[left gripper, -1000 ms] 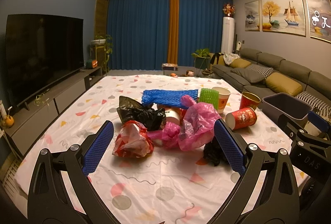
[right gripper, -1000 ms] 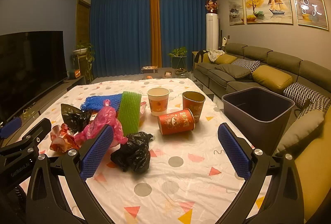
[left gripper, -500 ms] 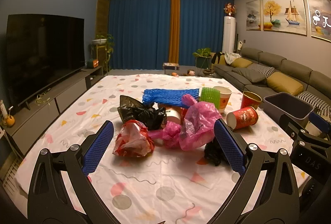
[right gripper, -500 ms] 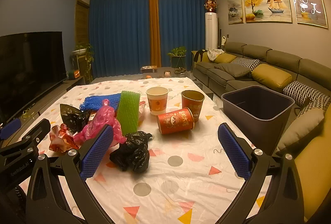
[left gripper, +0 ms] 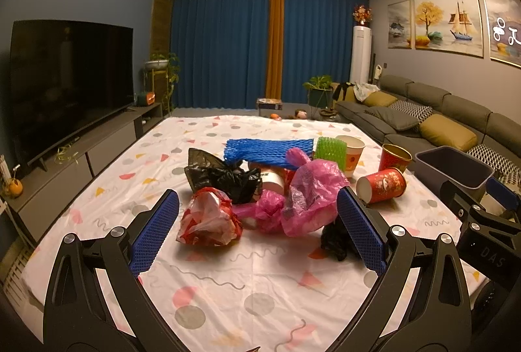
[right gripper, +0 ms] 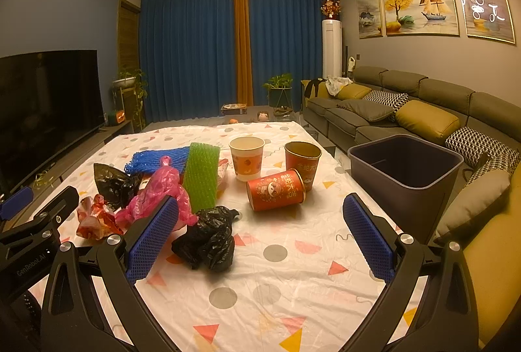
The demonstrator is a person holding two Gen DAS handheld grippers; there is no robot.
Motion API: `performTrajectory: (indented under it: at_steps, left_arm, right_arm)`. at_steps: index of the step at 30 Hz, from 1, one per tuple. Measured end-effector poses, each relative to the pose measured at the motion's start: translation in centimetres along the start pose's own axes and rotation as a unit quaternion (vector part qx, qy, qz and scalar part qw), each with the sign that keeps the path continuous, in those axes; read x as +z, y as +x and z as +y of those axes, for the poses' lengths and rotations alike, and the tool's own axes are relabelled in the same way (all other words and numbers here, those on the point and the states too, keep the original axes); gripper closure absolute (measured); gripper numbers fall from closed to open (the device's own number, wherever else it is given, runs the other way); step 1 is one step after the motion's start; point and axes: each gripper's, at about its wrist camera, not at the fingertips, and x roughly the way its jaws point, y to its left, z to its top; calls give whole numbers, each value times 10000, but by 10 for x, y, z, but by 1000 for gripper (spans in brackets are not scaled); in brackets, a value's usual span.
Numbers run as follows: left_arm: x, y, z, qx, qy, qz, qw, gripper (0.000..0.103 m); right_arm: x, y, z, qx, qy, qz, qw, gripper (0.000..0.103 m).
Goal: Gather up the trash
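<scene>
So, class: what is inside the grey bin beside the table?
The right wrist view shows the bin's opening and its dark inner walls, with no trash visible inside. Its near rim covers the bottom, so the floor of the bin cannot be checked.

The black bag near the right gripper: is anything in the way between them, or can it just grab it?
Nothing visible stands between them. The black bag lies alone on bare cloth just ahead of the open right gripper, toward its left finger. The cups and green foam sit farther back, behind the bag.
</scene>
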Motion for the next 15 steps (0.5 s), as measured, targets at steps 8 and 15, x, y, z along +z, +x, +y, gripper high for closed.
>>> performTrajectory:
  at_steps: [8,15]
  left_arm:
    - [0,1,4,-4,-113,5,9999,7]
    - [0,2,7,-87,-120,-26,9999,7]
  right_arm:
    - [-1,1,-1,-20,6,-13,10000,5]
    - [-2,1,-1,-20,15,-20,10000,5]
